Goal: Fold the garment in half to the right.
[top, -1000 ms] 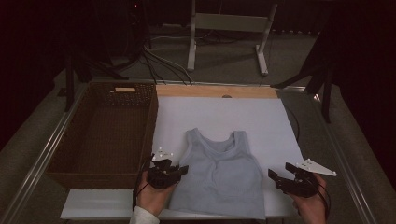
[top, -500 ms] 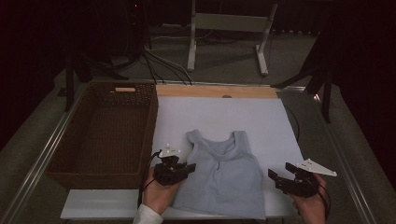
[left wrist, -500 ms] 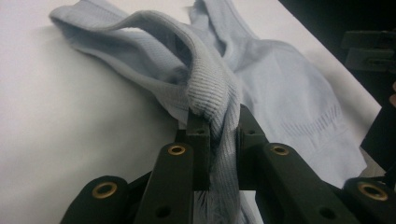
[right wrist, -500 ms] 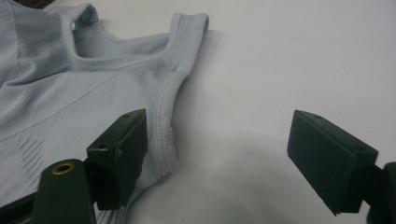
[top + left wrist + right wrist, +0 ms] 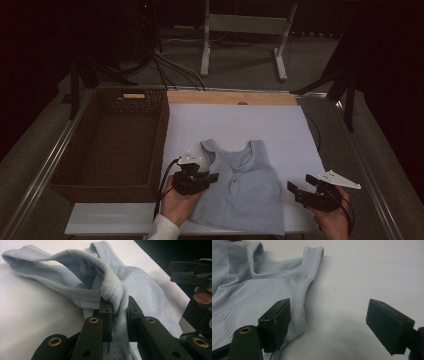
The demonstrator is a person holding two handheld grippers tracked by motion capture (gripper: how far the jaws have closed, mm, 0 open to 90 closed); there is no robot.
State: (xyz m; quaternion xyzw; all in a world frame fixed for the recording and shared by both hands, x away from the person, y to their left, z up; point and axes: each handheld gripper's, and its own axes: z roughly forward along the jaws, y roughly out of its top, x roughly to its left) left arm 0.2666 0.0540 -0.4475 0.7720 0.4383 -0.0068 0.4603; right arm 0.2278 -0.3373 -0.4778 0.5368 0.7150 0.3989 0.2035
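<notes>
At the far left of the table sits a dark brown, rectangular woven wicker basket (image 5: 107, 145), its long side running along the edge of the white rectangular mat (image 5: 240, 125) that covers the table's middle. Just right of the basket's near corner, the person's left hand (image 5: 177, 202) holds the left gripper (image 5: 207, 178), a black two-jaw tool with a small white plate on top and a black cable (image 5: 164, 181) looping down beside it. Its jaws are clamped on the ribbed armhole edge of the pale blue sleeveless knit tank top (image 5: 242, 192), and in the left gripper view that hem (image 5: 113, 291) is bunched and lifted between the two black jaws. The top lies mostly flat on the near half of the mat, straps pointing away from the person, hem toward the near edge. Farther right, near the mat's near corner, the right hand (image 5: 332, 220) holds the right gripper (image 5: 296, 188), its jaws spread wide apart and holding nothing, just beside the top's side edge (image 5: 303, 307).
</notes>
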